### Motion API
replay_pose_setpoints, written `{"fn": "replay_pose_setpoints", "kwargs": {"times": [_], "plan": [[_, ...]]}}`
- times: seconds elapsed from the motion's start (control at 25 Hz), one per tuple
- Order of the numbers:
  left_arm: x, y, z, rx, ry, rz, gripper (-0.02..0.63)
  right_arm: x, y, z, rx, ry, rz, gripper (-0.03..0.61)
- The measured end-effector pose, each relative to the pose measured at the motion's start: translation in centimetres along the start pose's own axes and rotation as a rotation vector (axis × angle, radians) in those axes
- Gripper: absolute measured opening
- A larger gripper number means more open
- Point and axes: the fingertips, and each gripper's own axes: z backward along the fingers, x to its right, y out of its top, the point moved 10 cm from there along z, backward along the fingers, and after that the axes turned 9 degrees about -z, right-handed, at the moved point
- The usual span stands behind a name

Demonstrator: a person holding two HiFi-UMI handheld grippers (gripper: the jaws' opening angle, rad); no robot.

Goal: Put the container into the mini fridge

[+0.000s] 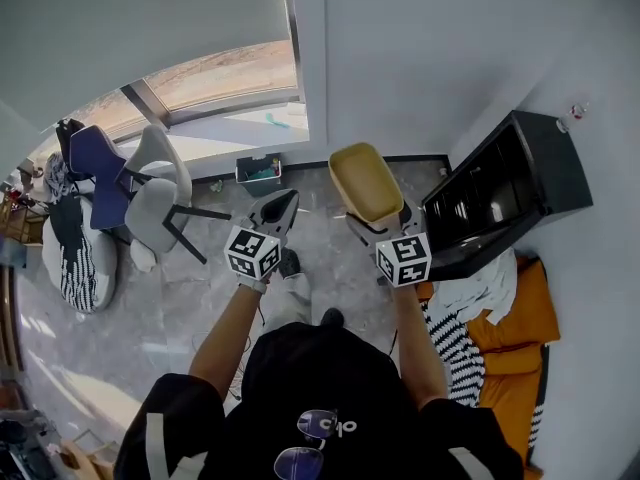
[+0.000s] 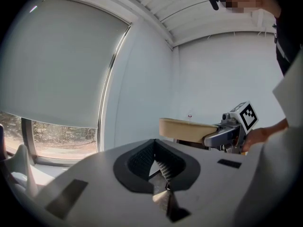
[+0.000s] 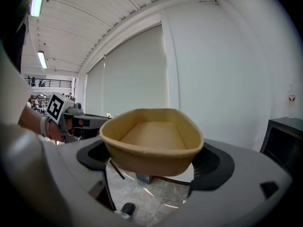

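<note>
**Right gripper view: empty tub clamped, fridge off at two o'clock**

Right gripper view puts the container [image 3: 151, 141] straight between my jaws. The right gripper [image 3: 152, 167] is clamped across its near end, one black ribbed pad on each side wall. The tub rides about level and in the air, out ahead of me at twelve o'clock. It is a mustard-tan, open-topped tub with a matte skin, a rounded-rectangle shape, a rolled rim and walls that taper down to a flat floor. It is empty.

I judge it light and thin-walled, probably moulded fibre or soft plastic, so it would buckle under a hard squeeze and could slip out of a slack one. Low on the side walls near the end corner, where the shape is stiffest, seems the best place to hold it. With only one end gripped, the far end may droop.

The left gripper [image 2: 165, 186] has its pads pressed together on nothing and hangs at nine o'clock of the tub.

In the head view the mini fridge [image 1: 510, 183], a glossy black box that looks open at the front, sits at two o'clock on the grey marbled floor [image 1: 200, 308].
</note>
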Motion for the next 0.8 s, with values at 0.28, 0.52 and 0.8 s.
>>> {"fn": "replay_pose_setpoints", "kwargs": {"times": [0.28, 0.52, 0.8], "plan": [[-7.1, 0.0, -6.0, 0.025, -0.013, 0.023, 0.008, 2.5, 2.5, -7.7, 0.004, -0.015, 0.009, 0.525], [-15.9, 1.3, -12.5, 0.046, -0.058, 0.026, 0.008, 4.1, 6.6, -16.8, -0.001, -0.041, 0.024, 0.525], [-25.4, 1.8, -17.6, 0.051, -0.108, 0.033, 0.006, 5.4, 10.7, -27.0, -0.005, -0.073, 0.018, 0.525]]}}
